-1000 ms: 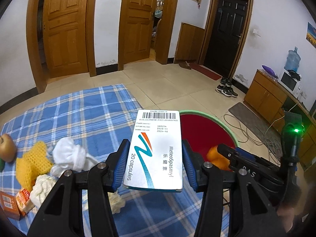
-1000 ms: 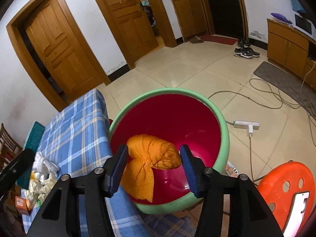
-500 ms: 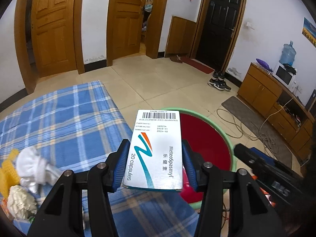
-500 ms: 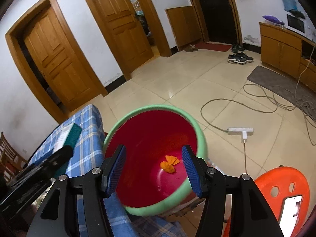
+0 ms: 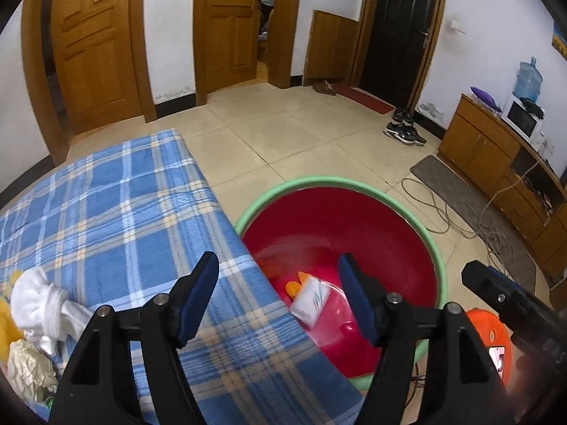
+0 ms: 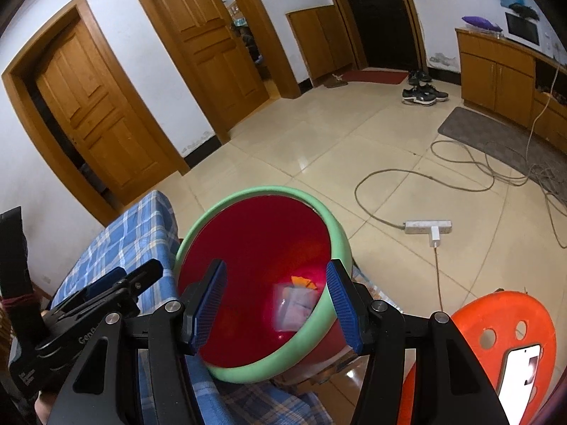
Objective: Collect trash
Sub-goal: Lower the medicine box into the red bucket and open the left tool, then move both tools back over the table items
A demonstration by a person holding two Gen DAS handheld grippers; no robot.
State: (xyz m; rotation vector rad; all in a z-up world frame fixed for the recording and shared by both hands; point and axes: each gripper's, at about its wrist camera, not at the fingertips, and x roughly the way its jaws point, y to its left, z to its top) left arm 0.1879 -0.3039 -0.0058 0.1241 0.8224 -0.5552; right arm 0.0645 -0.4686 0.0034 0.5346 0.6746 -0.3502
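Note:
The white medicine box (image 5: 310, 301) lies blurred inside the red bin with a green rim (image 5: 340, 180), next to an orange net scrap (image 5: 296, 285). My left gripper (image 5: 278, 265) hangs over the bin's near edge. Its jaws are opening and nothing is between them. In the right wrist view my right gripper (image 6: 276, 269) stands open and empty above the same bin (image 6: 255, 191), where the box (image 6: 292, 306) and the orange scrap (image 6: 304, 281) show at the bottom. White tissue (image 5: 39, 301) and crumpled paper (image 5: 24, 364) lie on the blue plaid cloth (image 5: 117, 205).
An orange plastic stool (image 6: 496, 329) carrying a phone (image 6: 521, 364) stands right of the bin. A power strip (image 6: 428, 226) and cables trail over the tiled floor. Wooden cabinets (image 5: 496, 163) line the right wall, and shoes (image 5: 404, 131) sit by the dark door.
The left gripper let go of the medicine box, which dropped into the bin; its jaws spread wider. The orange net, between the right jaws a second ago, now lies at the bin's bottom.

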